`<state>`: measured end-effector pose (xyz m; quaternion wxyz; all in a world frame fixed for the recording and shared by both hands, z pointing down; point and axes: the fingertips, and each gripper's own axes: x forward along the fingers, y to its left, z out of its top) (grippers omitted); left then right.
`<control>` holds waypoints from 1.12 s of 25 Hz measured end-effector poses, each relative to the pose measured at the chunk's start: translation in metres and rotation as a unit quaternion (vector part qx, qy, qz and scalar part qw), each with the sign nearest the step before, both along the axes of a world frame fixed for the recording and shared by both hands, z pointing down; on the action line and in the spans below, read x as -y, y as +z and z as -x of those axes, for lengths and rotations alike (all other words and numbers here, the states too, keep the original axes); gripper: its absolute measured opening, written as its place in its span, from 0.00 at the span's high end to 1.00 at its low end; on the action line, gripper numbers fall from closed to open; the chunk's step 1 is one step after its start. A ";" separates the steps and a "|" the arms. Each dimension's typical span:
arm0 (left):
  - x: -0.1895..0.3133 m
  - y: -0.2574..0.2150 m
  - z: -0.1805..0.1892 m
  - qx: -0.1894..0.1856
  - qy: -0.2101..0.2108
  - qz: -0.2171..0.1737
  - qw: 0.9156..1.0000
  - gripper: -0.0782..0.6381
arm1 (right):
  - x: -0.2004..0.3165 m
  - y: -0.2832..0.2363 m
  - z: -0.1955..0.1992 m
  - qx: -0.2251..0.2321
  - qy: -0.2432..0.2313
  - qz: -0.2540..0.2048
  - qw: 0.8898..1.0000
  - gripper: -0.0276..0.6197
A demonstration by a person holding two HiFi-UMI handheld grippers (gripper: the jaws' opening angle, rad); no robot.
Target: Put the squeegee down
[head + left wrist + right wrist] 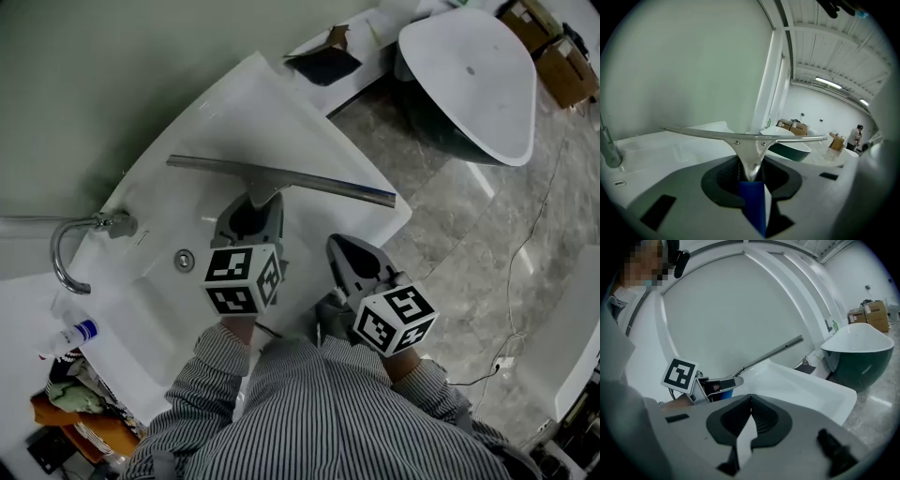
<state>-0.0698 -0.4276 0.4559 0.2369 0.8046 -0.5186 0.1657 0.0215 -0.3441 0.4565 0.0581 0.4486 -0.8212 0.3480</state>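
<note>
**Squeegee held over the basin, before release**

The left gripper (pixel 251 202) is clenched on the squeegee (pixel 281 178). In the left gripper view its jaws pinch the metal neck just above the blue handle (pixel 752 201), and the long blade (pixel 745 137) runs crosswise in front of them. The squeegee appears to hang above the white sink (pixel 216 122) rather than rest on it. The right gripper (pixel 339 246) is closed on nothing, its jaws meeting with no object between them, and it hovers near the sink's front edge.

**Hazards.** The blade's right end reaches close to the sink's rim. Released there, the squeegee would probably tip outward and fall to the stone floor (pixel 450 216). Opening the jaws while the tool is aloft would let metal strike the glazed surface. The basin slopes, so the tool could then slide toward the drain (pixel 185 260). A swing to the left would bring the blade's other end toward the faucet (pixel 70 248).

**Containers.** The sink holds nothing visible except its drain fitting. The freestanding bathtub (pixel 469 75) beyond it looks empty. The cardboard boxes (pixel 553 47) at the far corner are too small for their contents to be read, as is the dark open box (pixel 323 61) behind the sink. A small bottle (pixel 75 333) lies on the surface left of the basin.
</note>
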 end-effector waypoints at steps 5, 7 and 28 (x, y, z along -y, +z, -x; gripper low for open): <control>0.012 0.015 -0.004 0.007 0.002 0.008 1.000 0.73 | 0.010 0.010 0.001 0.007 0.003 0.008 1.000 0.93; 0.015 0.021 -0.007 0.007 0.006 0.014 1.000 0.73 | 0.012 0.013 0.001 0.010 0.006 0.012 1.000 0.93; 0.034 0.083 -0.036 0.050 0.082 0.057 0.994 0.73 | 0.021 0.051 -0.010 0.022 0.029 0.058 0.998 0.93</control>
